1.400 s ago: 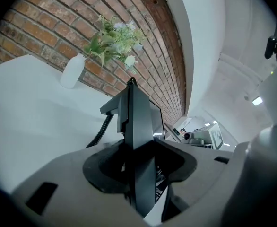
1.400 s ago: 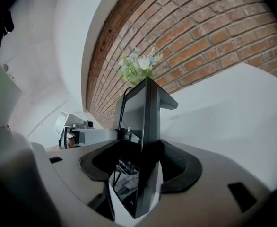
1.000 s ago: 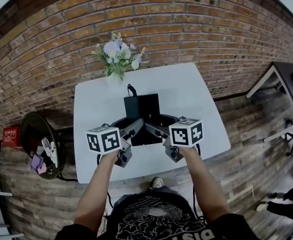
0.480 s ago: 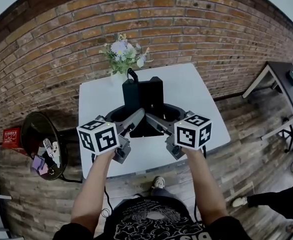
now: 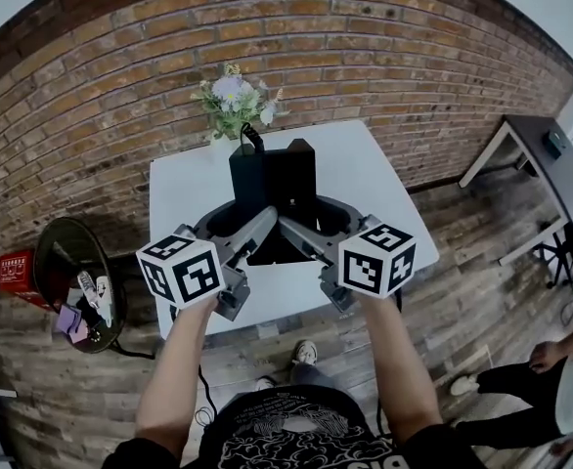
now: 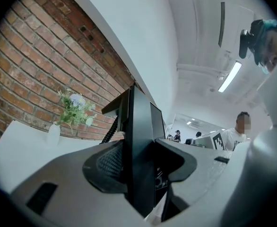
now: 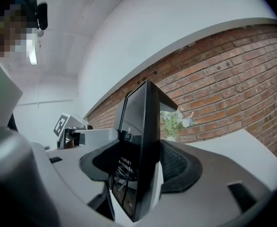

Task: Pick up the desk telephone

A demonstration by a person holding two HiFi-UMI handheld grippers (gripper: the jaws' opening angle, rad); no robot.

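Observation:
The black desk telephone hangs in the air above the white table, tilted up on edge, its coiled cord at the back. My left gripper is shut on its left side and my right gripper on its right side. In the left gripper view the telephone stands as a thin dark slab clamped between the grey jaws of that gripper. The right gripper view shows the telephone pinched the same way in that gripper, with the other gripper's marker cube behind.
A white vase of flowers stands at the table's back edge by the brick wall. A round black stool sits left of the table, a dark desk at the right. A person stands at lower right.
Both grippers have risen together with the telephone, lifting it off the table; it now looks larger and higher in the head view. The grip has not changed.

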